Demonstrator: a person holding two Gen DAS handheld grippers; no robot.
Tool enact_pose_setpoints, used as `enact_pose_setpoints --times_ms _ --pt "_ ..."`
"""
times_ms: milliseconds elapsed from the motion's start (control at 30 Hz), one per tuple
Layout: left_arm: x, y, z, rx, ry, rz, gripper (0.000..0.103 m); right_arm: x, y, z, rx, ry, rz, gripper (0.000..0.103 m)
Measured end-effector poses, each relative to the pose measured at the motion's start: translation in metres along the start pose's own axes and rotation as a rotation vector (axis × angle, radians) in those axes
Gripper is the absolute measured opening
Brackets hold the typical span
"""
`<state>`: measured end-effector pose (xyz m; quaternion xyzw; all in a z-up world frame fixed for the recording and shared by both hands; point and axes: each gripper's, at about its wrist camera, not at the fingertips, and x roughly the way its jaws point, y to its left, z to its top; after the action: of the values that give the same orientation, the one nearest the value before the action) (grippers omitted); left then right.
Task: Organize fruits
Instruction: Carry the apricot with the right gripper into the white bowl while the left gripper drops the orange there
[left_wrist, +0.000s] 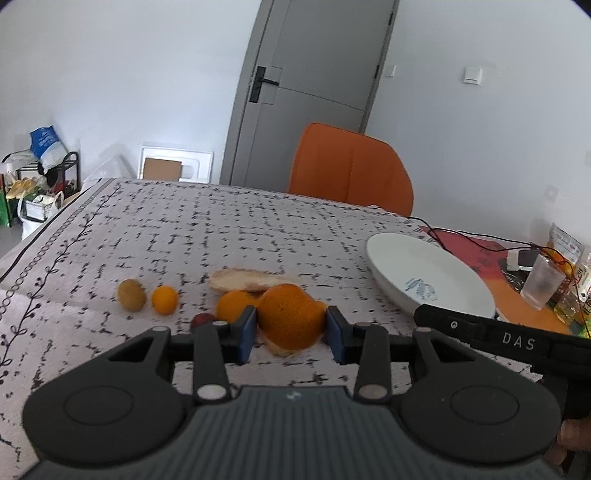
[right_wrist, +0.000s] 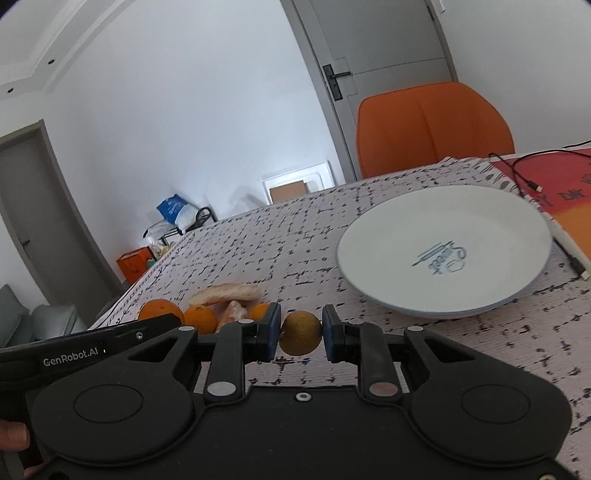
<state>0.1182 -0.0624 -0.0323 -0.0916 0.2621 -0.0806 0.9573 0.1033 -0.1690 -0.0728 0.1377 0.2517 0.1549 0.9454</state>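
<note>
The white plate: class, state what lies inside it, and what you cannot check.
The white plate holds no fruit; only a blue printed mark shows on its inner surface. In the left wrist view the right gripper's body covers its near rim. Whatever lies beneath the plate is hidden.

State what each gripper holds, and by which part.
Left gripper: large orange, clamped across its sides. Right gripper: small brownish-yellow fruit, clamped across its sides.

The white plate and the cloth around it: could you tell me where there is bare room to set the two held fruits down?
The white plate is bare inside. The tablecloth is bare from the plate's left edge to the far table edge. It is crowded near the left gripper: peel and loose fruits.
</note>
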Motion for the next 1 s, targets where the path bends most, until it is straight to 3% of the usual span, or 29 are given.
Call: enact_pose_setpoints --times_ms 1000 --pt "0.046 -0.074 0.02 0.121 0.014 -0.092 0.039 -0.022 -0.07 0.012 0.08 -0.104 -0.128 0.023"
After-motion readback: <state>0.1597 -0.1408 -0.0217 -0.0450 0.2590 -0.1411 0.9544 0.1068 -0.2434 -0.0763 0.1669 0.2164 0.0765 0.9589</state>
